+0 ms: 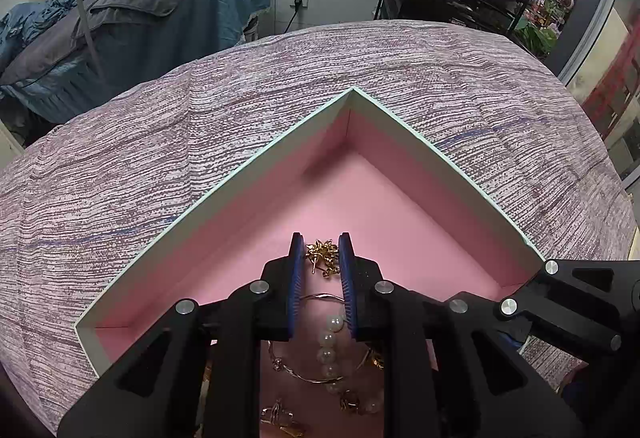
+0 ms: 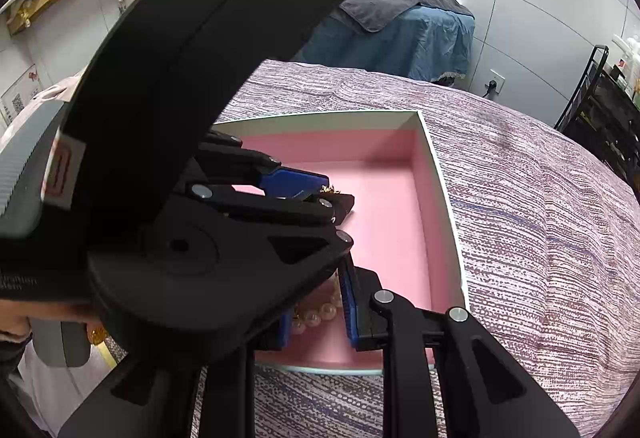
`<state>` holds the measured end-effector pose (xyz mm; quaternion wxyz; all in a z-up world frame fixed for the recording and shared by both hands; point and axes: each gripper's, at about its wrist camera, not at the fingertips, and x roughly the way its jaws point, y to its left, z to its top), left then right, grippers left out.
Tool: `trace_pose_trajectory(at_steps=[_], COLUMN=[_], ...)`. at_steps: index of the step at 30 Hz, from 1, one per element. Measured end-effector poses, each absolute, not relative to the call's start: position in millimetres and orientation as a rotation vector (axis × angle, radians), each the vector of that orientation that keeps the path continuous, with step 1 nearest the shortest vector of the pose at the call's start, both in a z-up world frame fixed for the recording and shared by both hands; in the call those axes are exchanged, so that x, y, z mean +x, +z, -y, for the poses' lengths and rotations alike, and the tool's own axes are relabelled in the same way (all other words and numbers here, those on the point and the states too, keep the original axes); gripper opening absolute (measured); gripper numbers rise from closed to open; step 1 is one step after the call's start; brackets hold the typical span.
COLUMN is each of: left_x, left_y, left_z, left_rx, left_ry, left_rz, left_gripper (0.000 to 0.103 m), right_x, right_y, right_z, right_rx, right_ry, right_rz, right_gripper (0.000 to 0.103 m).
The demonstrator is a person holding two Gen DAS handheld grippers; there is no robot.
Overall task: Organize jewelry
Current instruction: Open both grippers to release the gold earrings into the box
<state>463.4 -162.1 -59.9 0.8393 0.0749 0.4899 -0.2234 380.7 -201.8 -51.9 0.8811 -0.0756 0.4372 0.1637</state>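
While the left gripper pinches a gold flower-shaped earring cluster inside the pink-lined box, the right gripper straddles the pearl bracelet, jaws apart; next: place the cluster apart.

pink box, pearl strand, left gripper

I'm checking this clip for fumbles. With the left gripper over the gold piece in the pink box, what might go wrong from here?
1. The gold earring cluster sits between the left gripper pads, which are not visibly clamped on it; its thin posts may slip out.
2. The pearl strand and thin bangle lie just behind; a snag could drag them along.
3. The right gripper crowds the same box corner, so the tools may bump.
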Motion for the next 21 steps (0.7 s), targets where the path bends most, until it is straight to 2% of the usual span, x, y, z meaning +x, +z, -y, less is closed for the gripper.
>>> trace_pose_trajectory(at_steps=[7,10,12,21], left_x=[467.6,468.1,466.8,459.0], left_y=[-59.3,-59.0,-58.5,-34.8], left_z=[164.2,164.3,161.6,147.0], left_rx=[0.157,0.151,0.148,0.087], left_ry=[-0.474,-0.475,-0.461,-0.461], left_rz=[-1.035,-1.039,-1.032,-0.962], left_gripper=[0.019,0.022,0.036,0.067], right_x=[389.8,388.0,386.2,360.4], right_y=[-57.6,-60.2,-59.9,-39.4], right_z=[195.9,194.5,193.2,199.7], right_rx=[-0.177,-0.171,-0.174,-0.128], right_ry=[0.322,0.323,0.324,0.339], right_rz=[-0.924,-0.925,-0.922,-0.847], right_gripper=[0.019,0.022,0.026,0.052])
